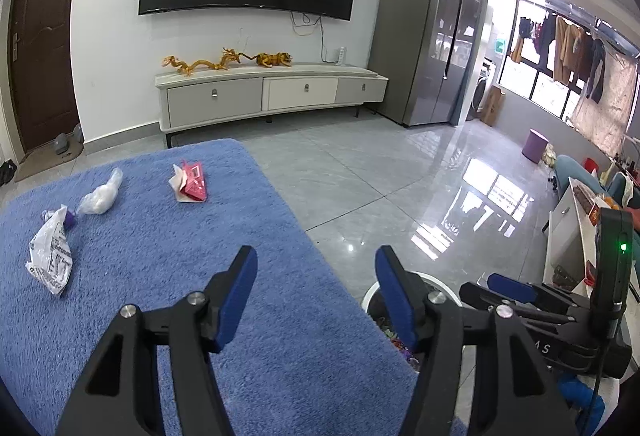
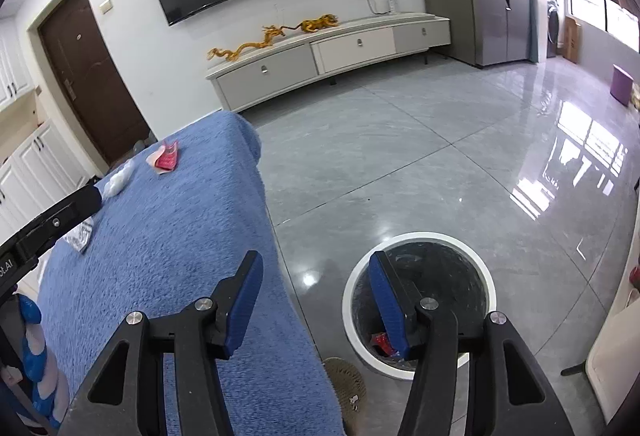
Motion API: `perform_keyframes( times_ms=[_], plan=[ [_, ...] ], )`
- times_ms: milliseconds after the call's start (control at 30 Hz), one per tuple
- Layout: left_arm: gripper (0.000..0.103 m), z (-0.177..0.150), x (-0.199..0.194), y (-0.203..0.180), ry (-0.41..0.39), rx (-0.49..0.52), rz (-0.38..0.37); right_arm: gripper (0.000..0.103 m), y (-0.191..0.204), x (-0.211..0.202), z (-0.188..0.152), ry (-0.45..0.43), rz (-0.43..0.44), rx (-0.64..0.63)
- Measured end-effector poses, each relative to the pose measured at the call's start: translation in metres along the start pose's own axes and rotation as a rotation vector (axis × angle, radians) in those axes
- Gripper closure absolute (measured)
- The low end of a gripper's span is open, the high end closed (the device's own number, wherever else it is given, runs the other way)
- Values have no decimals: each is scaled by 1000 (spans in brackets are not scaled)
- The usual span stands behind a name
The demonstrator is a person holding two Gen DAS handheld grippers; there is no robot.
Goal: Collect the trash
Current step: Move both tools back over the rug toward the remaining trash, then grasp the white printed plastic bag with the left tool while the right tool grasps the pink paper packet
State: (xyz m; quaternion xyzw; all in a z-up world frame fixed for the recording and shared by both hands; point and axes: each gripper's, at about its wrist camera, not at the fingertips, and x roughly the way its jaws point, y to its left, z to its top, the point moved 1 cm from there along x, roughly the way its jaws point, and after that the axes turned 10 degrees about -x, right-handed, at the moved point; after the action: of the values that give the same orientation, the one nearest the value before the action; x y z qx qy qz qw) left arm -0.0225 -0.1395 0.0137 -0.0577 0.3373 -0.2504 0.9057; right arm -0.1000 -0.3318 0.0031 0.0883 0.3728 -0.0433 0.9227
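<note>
On the blue fluffy table cover (image 1: 168, 276) lie a white printed wrapper (image 1: 50, 252), a crumpled clear plastic bag (image 1: 100, 195) and a red-pink packet (image 1: 190, 183). My left gripper (image 1: 316, 252) hovers over the cover's right edge, open and empty. Beside the table on the floor stands a white-rimmed bin with a black liner (image 2: 418, 300), with red scraps (image 2: 382, 342) inside. My right gripper (image 2: 315, 260) hangs open and empty between the table edge and the bin, its right finger over the bin mouth. The packet (image 2: 166, 157) and the bag (image 2: 118, 179) also show far left in the right wrist view.
Grey tiled floor (image 2: 440, 163) stretches to a low TV cabinet (image 1: 272, 93) under a wall TV. A tall grey fridge (image 1: 432, 35) stands right of the cabinet and a purple stool (image 1: 534, 145) sits further right. A woven item (image 2: 346, 380) lies by the bin. A white table (image 1: 568, 236) is at the far right.
</note>
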Motion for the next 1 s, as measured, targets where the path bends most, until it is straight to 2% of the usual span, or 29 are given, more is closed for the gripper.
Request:
perform_keyframes(
  times_ms=[300, 533, 667, 767, 933, 1000],
  plan=[
    [39, -8, -1, 34, 6, -43, 25, 49, 32, 19, 5, 38, 18, -63],
    [39, -4, 0, 89, -20, -97, 102, 48, 54, 42, 13, 75, 51, -117],
    [37, 10, -7, 138, -92, -141, 204, 46, 71, 62, 26, 89, 83, -157],
    [29, 24, -6, 184, -125, -195, 283, 44, 87, 81, 41, 94, 113, -203],
    [29, 45, 7, 249, -134, -244, 409, 41, 117, 116, 72, 72, 180, -256],
    [29, 47, 16, 264, -119, -254, 426, 39, 131, 131, 85, 62, 198, -280]
  ],
)
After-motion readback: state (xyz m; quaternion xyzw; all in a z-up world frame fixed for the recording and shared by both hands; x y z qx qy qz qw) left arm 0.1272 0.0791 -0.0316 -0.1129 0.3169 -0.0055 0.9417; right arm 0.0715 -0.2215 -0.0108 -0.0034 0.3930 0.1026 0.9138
